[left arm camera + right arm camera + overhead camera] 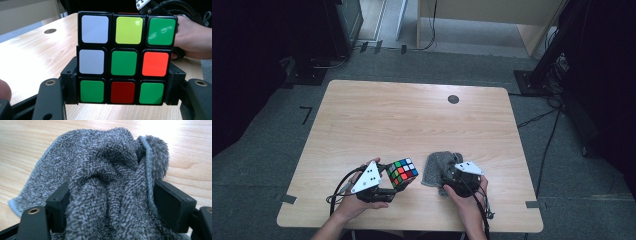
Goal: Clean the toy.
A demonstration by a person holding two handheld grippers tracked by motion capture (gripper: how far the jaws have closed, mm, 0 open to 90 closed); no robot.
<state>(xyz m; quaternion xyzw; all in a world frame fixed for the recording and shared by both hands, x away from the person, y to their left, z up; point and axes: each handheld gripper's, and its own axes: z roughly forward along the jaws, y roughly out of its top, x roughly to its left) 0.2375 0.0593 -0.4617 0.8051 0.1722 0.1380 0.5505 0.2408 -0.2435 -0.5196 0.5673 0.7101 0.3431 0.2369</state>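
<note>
readable text: none in any view
cube (124,58) stickers: plain colour squares, no letters, digits or logo
cloth (105,177): no tag or label showing
table (377,115): bare wood grain, no printed marks
</note>
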